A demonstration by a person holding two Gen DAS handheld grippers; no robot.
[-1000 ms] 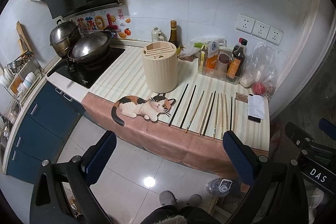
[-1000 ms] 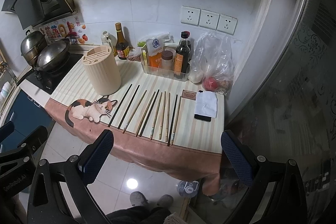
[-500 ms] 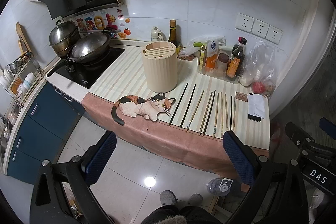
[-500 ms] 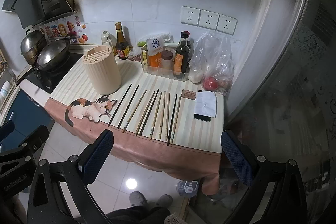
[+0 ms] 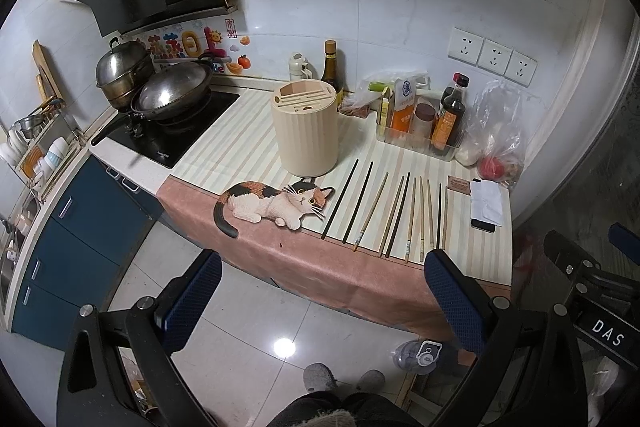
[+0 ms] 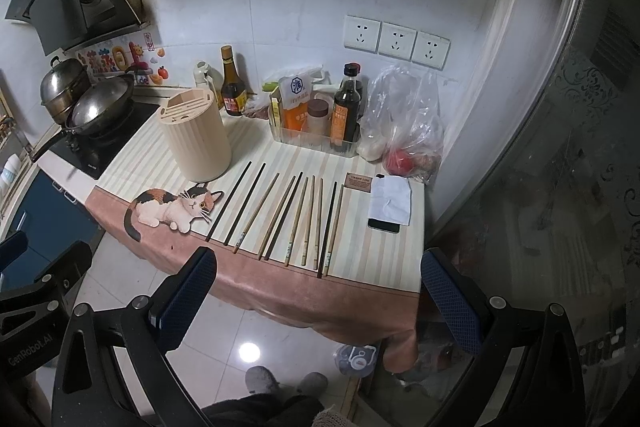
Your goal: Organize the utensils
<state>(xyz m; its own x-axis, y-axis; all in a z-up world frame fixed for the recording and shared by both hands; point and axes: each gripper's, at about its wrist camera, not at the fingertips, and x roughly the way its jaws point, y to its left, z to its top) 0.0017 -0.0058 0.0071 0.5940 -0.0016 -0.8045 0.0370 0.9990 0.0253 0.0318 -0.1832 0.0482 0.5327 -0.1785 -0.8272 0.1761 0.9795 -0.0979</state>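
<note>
The left gripper (image 5: 322,291) hung wide open and empty above the floor, short of the counter (image 5: 480,259). Chopsticks (image 5: 394,215) lay side by side near the counter's front edge, right of a cat picture (image 5: 272,205). A cream holder (image 5: 305,129) stood upright behind them.

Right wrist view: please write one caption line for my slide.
Open right gripper faces chopsticks laid in a row beside a beige holder.

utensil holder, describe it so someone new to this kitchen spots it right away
On the striped counter, right of the stove, stands the utensil holder. It is a ribbed cream cylinder with a slotted top, behind the row of chopsticks, taller and wider than anything beside it.
</note>
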